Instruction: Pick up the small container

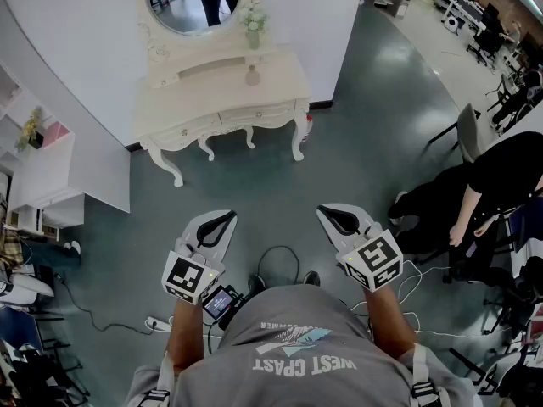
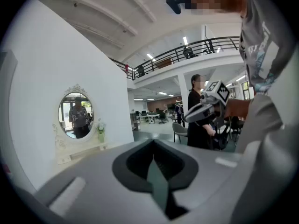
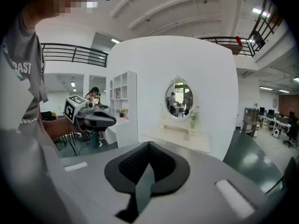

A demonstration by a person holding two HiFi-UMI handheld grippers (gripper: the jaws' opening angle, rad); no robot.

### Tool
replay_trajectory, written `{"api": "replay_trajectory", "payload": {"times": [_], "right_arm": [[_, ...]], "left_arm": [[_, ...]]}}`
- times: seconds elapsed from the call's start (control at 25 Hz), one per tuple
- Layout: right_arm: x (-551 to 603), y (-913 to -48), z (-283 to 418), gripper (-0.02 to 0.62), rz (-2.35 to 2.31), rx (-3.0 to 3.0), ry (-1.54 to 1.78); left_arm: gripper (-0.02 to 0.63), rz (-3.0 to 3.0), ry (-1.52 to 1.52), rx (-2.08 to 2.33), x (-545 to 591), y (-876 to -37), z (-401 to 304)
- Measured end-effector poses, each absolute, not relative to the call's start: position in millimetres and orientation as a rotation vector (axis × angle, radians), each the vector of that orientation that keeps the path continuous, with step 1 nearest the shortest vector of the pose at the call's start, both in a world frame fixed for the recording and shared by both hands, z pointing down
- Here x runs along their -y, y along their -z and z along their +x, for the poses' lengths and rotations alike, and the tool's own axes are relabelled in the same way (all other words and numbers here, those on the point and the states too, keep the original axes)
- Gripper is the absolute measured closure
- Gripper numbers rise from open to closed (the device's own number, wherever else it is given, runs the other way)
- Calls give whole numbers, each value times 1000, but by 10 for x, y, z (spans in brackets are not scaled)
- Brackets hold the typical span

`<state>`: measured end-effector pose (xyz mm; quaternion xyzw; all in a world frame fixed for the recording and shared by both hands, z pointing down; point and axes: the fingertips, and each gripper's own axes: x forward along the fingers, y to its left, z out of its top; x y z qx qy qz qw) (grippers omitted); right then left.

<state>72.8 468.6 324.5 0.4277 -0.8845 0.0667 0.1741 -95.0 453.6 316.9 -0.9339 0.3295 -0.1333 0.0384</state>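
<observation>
While the person (image 1: pixel 297 354) stands on the teal floor (image 1: pixel 373 125) facing a cream dressing table (image 1: pixel 280 85), both claws are held out low in front of the grey shirt, well short of the table. The left claw (image 1: pixel 224 217) has its jaws fully closed, tips pressed together w/ nothing btwn them. Its own view shows only the dark seam where the two halves meet. The right claw (image 1: pixel 329 212) is the same: jaws closed tight, nothing in its hold. The two sit side by side, apart from each other, both pointing toward the table. The small container (image 1: pixel 252 76) stands upright on the tabletop, approx. mid-table, far from both claws and touched by neither. Behind it, at the table's back, is a vase (image 1: pixel 253 24) w/ pale flowers, next to an oval mirror (image 1: pixel 193 2) against the white wall. From the right claw's view the container shows as a small pale thing on the tabletop below the vase, too small for more detail. At far left stands a white shelf unit (image 1: pixel 38 172). At right a person in black (image 1: pixel 505 172) is near a grey chair (image 1: pixel 468 130). Cables (image 1: pixel 280 257) lie on the floor near the feet, and a power strip (image 1: pixel 154 322) lies on the near left.
</observation>
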Motion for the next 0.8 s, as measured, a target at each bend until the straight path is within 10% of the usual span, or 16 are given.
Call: {"api": "replay_trajectory", "payload": {"times": [0.8], "right_arm": [[-4239, -3278, 129, 594, 1283, 2510, -238]], "left_arm": [[603, -2901, 384, -958, -4083, -3291, -1543]]}}
